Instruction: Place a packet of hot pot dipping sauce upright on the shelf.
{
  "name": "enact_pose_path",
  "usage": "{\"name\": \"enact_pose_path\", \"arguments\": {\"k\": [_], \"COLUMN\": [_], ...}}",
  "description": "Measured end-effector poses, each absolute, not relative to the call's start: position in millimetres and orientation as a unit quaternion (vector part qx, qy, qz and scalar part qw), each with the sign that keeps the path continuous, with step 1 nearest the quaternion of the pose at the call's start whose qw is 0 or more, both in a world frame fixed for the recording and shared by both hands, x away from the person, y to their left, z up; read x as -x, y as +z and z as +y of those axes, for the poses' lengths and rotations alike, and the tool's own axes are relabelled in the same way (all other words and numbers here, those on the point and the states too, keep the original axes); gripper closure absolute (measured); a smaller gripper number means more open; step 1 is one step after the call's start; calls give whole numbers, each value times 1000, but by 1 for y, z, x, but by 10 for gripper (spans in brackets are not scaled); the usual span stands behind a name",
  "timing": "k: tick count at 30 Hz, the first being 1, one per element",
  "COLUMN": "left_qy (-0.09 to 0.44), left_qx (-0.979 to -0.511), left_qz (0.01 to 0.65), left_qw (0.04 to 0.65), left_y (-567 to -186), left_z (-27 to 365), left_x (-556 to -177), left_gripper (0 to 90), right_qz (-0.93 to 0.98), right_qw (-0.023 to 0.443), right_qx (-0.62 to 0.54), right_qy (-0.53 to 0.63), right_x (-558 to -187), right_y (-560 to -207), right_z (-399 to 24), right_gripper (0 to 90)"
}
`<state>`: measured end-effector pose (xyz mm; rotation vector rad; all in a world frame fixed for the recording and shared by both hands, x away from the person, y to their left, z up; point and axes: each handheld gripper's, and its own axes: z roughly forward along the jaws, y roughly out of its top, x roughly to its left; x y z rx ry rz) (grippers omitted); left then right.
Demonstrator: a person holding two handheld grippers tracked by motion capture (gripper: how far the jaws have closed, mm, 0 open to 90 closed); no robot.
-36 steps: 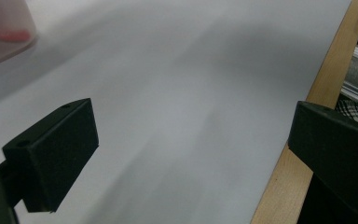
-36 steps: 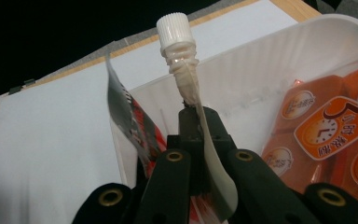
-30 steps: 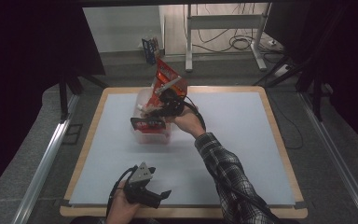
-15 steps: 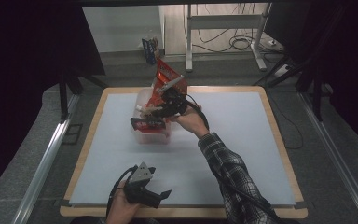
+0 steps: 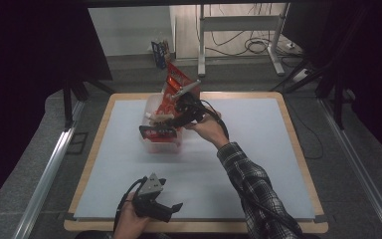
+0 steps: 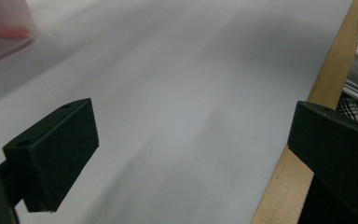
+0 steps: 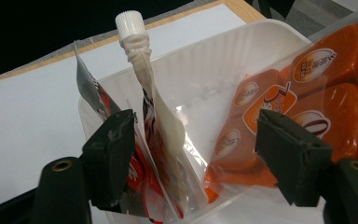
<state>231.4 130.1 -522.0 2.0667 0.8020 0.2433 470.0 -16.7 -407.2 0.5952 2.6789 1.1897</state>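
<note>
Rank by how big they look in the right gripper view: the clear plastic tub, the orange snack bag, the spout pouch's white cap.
1. Clear plastic tub
2. Orange snack bag, partly cut off by the frame edge
3. White cap

From my remote seat, the clear tub [image 6: 2,35] is a blurred sliver cut off at the upper left of the left gripper view. In the right gripper view, the orange snack bag [image 7: 303,107] runs off the right edge, its print too small to read. The spouted pouch [image 7: 161,126] hides its lower end inside the tub.
</note>
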Motion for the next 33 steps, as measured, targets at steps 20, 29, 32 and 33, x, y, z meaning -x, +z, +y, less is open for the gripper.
{"name": "enact_pose_path", "arguments": {"k": [20, 29, 32, 33], "left_qy": [97, 97, 98, 98], "left_qx": [-835, -835, -835, -835], "left_qz": [321, 321, 320, 320], "left_qw": [436, 436, 436, 436], "left_y": [-523, -523, -523, -523], "left_z": [129, 129, 129, 129], "left_x": [-232, -231, -231, -231], "left_gripper": [16, 16, 16, 16], "right_qz": [889, 891, 891, 891], "right_qw": [84, 96, 101, 100], "right_qx": [-205, -203, -201, -200], "right_qy": [400, 395, 393, 395], "right_x": [-462, -456, -454, -453], "right_y": [-404, -402, -401, -401], "right_z": [-40, -46, -48, -49], "right_gripper": [117, 72, 53, 44]}}
